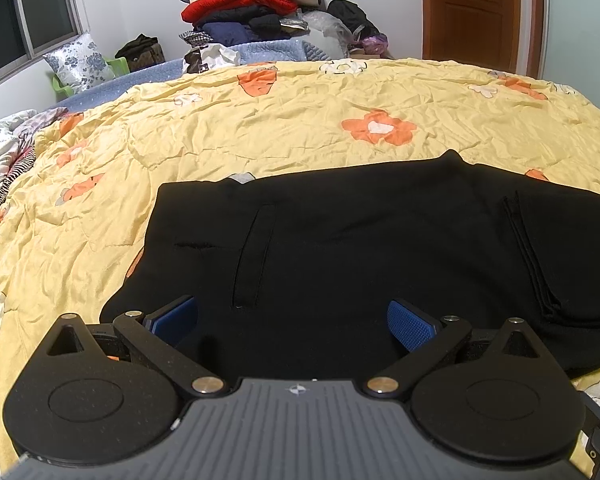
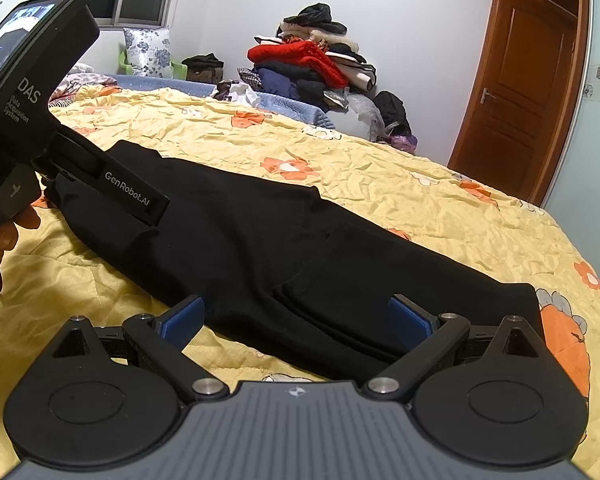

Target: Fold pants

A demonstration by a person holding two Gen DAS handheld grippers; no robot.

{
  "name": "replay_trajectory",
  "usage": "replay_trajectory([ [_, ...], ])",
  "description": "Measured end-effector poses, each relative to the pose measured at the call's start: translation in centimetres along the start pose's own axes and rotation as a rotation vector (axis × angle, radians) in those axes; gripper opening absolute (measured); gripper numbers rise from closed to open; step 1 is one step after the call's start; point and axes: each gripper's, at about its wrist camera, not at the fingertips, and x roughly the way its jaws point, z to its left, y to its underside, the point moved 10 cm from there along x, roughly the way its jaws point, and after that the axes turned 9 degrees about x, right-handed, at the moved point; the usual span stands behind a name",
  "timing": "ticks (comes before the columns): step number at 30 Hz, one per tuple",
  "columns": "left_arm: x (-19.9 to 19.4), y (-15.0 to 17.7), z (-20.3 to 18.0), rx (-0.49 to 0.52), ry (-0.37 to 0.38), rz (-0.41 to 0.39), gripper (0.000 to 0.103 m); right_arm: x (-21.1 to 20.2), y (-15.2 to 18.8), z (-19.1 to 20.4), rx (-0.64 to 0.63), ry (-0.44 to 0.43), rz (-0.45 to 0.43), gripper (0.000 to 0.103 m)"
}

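Black pants (image 1: 340, 240) lie flat on a yellow floral quilt (image 1: 260, 128), folded lengthwise, with a pocket slit facing up. My left gripper (image 1: 292, 320) is open and empty, hovering over the near edge of the pants at the waist end. In the right wrist view the pants (image 2: 240, 232) stretch from upper left to lower right. My right gripper (image 2: 296, 318) is open and empty, just above the leg end near the quilt's front. The left gripper's body (image 2: 40, 120) shows at the left of that view, held by a hand over the waist end.
A tall pile of clothes (image 1: 252, 8) stands behind the bed, with a floral pillow (image 1: 80, 60) and a bag at the far left. A brown door (image 1: 472, 12) is at the right. Striped bedding (image 1: 4, 160) lies at the quilt's left edge.
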Motion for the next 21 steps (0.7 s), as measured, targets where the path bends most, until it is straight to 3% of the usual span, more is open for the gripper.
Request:
replay_trajectory([
  [21, -0.01, 0.01, -0.01, 0.001, 0.0, 0.002, 0.103, -0.13, 0.0, -0.07, 0.003, -0.001, -0.001, 0.099],
])
